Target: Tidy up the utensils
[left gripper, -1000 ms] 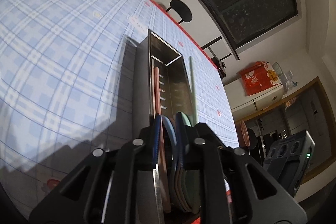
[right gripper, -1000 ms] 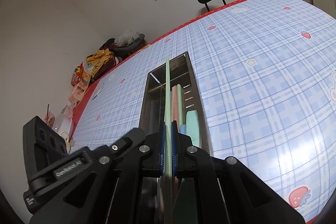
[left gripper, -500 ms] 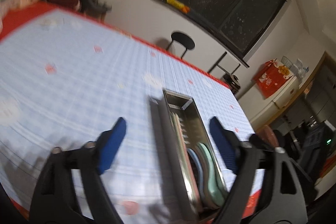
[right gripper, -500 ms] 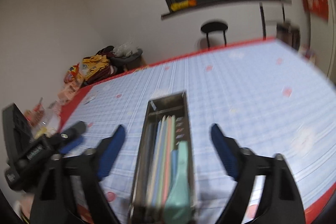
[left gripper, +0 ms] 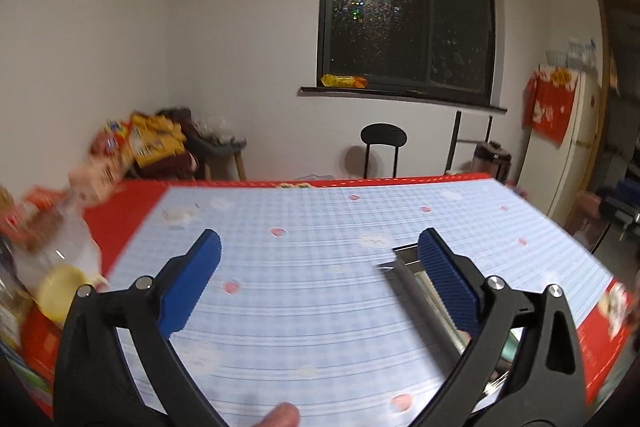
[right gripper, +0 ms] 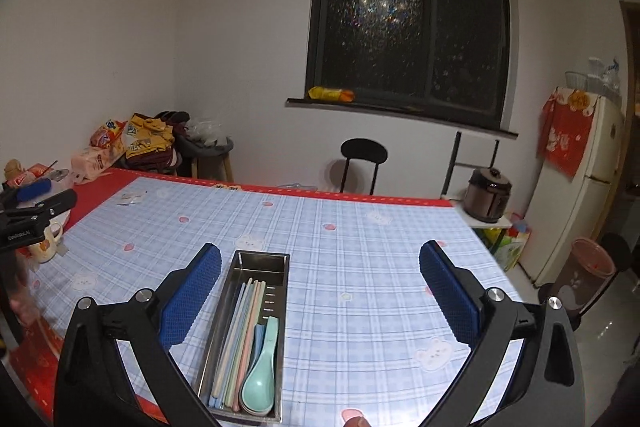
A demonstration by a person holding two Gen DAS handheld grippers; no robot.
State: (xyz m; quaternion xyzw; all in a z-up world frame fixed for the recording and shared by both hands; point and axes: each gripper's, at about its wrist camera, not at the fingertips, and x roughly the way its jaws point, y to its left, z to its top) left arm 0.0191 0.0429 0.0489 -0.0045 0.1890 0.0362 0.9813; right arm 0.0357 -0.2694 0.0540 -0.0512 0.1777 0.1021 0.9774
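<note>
A steel utensil tray (right gripper: 258, 263) lies on the blue checked tablecloth, near the front edge. It holds several pastel chopsticks (right gripper: 240, 331) along its left side and stacked spoons, the top one mint green (right gripper: 260, 385), at its near end. My right gripper (right gripper: 320, 291) is open and empty, raised above the tray. My left gripper (left gripper: 320, 275) is open and empty; the tray's edge (left gripper: 404, 275) shows behind its right finger. The left gripper also shows at the left edge of the right wrist view (right gripper: 36, 211).
A mug (right gripper: 46, 247) and snack packets (right gripper: 100, 155) sit at the table's left side. A bottle with a yellow cap (left gripper: 60, 267) stands at the left. A black chair (right gripper: 362, 159), a rice cooker (right gripper: 488, 195) and a fridge (right gripper: 580, 187) stand beyond the table.
Both grippers have opened, let go of the utensils in the tray, and pulled up and back. The left gripper has swung left, away from the tray.
</note>
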